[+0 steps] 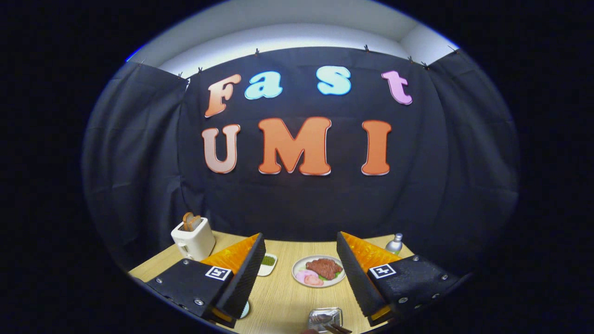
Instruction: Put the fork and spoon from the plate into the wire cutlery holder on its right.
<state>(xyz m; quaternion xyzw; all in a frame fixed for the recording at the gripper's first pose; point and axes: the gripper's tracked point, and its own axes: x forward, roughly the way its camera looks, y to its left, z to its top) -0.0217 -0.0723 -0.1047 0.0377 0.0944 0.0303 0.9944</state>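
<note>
My gripper [300, 237] is open and held above the wooden table [283, 297], with nothing between its black-padded fingers [246, 273]. Low in the gap, close beneath me, stands a small silvery wire holder [326, 318]. A dark utensil lies across its near side, with fork-like tines [319, 319] over it; I cannot tell whether it rests inside. Beyond the holder, between the fingers, a white plate [298, 268] carries a brown steak and pink slices. A white rim [245, 310] peeks out from behind the left finger; what it belongs to is hidden.
A white toaster [192, 239] with a bread slice stands at the far left of the table. A small white dish [267, 262] of green food sits by the left fingertip. A silver-grey bottle [394, 243] stands at the far right. The black cloth wall closes off the back.
</note>
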